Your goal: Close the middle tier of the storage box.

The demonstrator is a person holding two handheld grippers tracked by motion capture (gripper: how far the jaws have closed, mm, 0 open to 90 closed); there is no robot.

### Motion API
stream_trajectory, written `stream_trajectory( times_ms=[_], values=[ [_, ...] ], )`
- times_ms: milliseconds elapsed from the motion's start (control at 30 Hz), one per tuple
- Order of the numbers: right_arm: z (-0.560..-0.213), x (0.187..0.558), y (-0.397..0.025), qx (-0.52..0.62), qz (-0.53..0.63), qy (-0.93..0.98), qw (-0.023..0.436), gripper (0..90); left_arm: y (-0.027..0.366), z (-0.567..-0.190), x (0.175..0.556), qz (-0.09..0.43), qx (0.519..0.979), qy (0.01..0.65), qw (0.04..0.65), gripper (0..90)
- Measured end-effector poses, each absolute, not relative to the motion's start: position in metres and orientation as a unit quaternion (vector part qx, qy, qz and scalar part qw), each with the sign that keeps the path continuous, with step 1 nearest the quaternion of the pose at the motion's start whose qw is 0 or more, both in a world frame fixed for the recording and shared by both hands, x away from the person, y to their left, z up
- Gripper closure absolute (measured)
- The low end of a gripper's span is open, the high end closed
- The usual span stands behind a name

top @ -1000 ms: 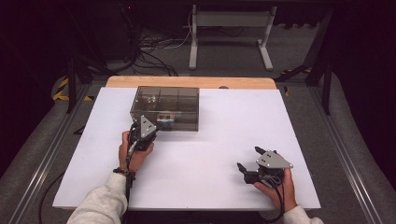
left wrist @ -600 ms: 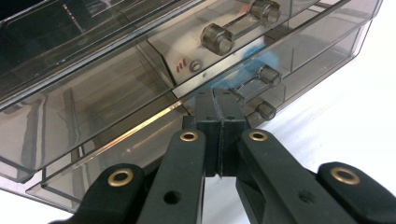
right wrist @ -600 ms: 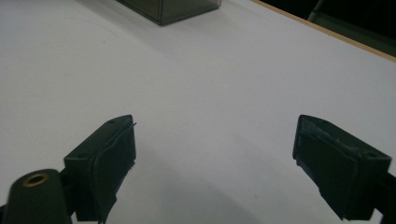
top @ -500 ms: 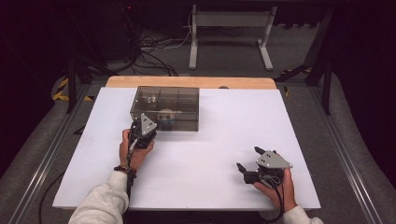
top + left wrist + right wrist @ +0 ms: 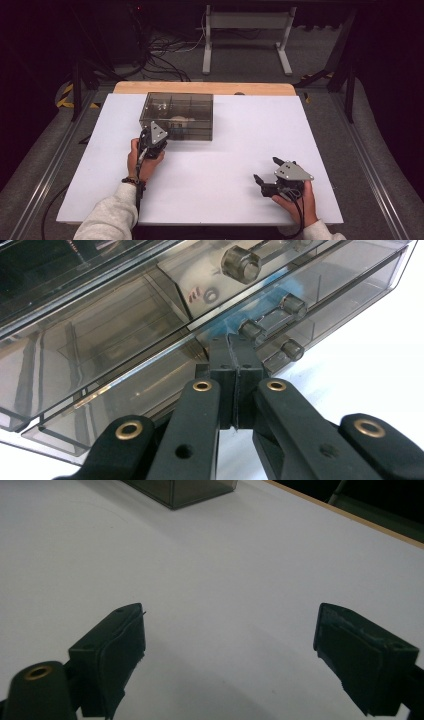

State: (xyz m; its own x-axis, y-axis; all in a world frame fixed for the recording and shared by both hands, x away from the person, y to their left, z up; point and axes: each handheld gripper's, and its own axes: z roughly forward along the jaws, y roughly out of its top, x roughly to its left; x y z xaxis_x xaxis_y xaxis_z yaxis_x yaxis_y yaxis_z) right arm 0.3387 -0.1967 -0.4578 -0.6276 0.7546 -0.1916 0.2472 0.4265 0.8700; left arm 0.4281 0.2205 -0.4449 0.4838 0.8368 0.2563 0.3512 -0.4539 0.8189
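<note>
Drawers of the smoked-plastic organizer box (image 5: 177, 115) all sitting closed; left hand-held gripper (image 5: 235, 365) clenching beside a lower knob (image 5: 250, 330), pull not started; right hand-held gripper (image 5: 230, 652) idling released, well right of the box.

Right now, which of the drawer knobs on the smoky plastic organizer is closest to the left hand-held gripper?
The knob just above the shut tips of the left hand-held gripper. It nearly touches them, while the other knobs sit farther right or higher up the drawer unit.

The tabletop (image 5: 210, 165) is being overlooked from above, facing forward and down. The smoky drawer box (image 5: 150, 325) is being viewed at very close range along the left gripper (image 5: 235, 385); its corner (image 5: 185, 492) is being shared, farther off, by the right gripper view.
</note>
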Motion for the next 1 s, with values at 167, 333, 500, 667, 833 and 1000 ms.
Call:
stream_trajectory(
  times_ms=[167, 333, 500, 667, 833, 1000],
  values=[
    [-0.457, 0.338, -0.198, 0.318, 0.435, 0.789, 0.293, 13.7, 0.220, -0.444, 0.426, 0.338, 0.783, 0.379, 0.359, 90.0],
    [-0.456, 0.338, -0.198, 0.318, 0.436, 0.789, 0.293, 13.7, 0.220, -0.443, 0.424, 0.328, 0.785, 0.377, 0.368, 90.0],
    [-0.456, 0.337, -0.198, 0.318, 0.436, 0.790, 0.293, 13.7, 0.218, -0.440, 0.419, 0.324, 0.787, 0.364, 0.378, 90.0],
    [-0.456, 0.337, -0.198, 0.316, 0.437, 0.789, 0.294, 13.7, 0.217, -0.437, 0.412, 0.318, 0.791, 0.353, 0.386, 90.0],
    [-0.456, 0.337, -0.198, 0.312, 0.437, 0.790, 0.297, 13.7, 0.217, -0.436, 0.404, 0.321, 0.797, 0.334, 0.387, 89.8],
    [-0.456, 0.337, -0.197, 0.312, 0.436, 0.791, 0.296, 13.7, 0.216, -0.436, 0.400, 0.318, 0.801, 0.323, 0.390, 88.7]
  ],
)
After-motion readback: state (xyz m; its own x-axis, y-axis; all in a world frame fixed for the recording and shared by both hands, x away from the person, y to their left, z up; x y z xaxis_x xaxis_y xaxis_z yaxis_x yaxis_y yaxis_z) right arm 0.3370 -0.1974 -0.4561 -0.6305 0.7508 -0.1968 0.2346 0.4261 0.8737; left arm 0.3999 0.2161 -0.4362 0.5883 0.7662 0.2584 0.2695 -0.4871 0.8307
